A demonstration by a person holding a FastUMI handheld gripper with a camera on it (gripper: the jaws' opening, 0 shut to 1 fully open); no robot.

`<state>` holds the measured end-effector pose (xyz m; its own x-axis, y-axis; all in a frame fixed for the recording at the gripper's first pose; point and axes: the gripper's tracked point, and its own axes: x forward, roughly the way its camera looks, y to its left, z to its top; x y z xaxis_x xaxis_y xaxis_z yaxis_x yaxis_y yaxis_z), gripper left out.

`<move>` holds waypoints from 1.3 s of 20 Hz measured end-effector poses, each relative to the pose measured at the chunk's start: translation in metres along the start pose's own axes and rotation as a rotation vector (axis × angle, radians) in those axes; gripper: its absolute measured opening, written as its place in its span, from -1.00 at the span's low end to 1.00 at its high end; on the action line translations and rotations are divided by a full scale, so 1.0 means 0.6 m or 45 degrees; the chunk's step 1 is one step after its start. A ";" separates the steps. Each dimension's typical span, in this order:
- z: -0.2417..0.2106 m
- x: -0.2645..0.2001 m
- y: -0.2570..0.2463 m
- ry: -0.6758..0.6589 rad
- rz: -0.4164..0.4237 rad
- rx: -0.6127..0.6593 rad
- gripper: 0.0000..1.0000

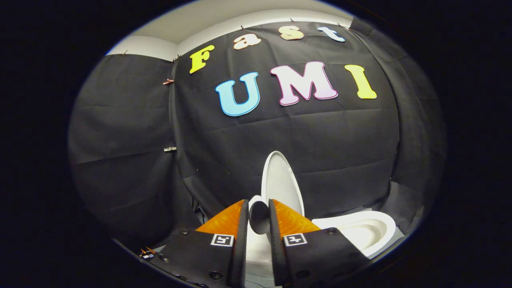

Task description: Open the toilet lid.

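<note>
Black cloth [120, 132] hangs all around the booth, creased and draped in wide panels, with a seam where the left panel meets the far one. Small clips [168, 81] pinch the cloth along that seam, one higher up and another [170, 149] lower down. More clips hold the top edge of the far panel. Above the cloth, a pale wall [208, 28] shows in a corner, plain and evenly lit.
</note>
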<state>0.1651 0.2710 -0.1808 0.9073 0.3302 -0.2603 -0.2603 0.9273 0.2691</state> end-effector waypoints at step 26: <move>0.294 -0.349 -0.063 -0.389 -0.100 -0.322 0.97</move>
<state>0.0431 0.1356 0.0272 0.9741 0.2245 0.0269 -0.2249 0.9743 0.0132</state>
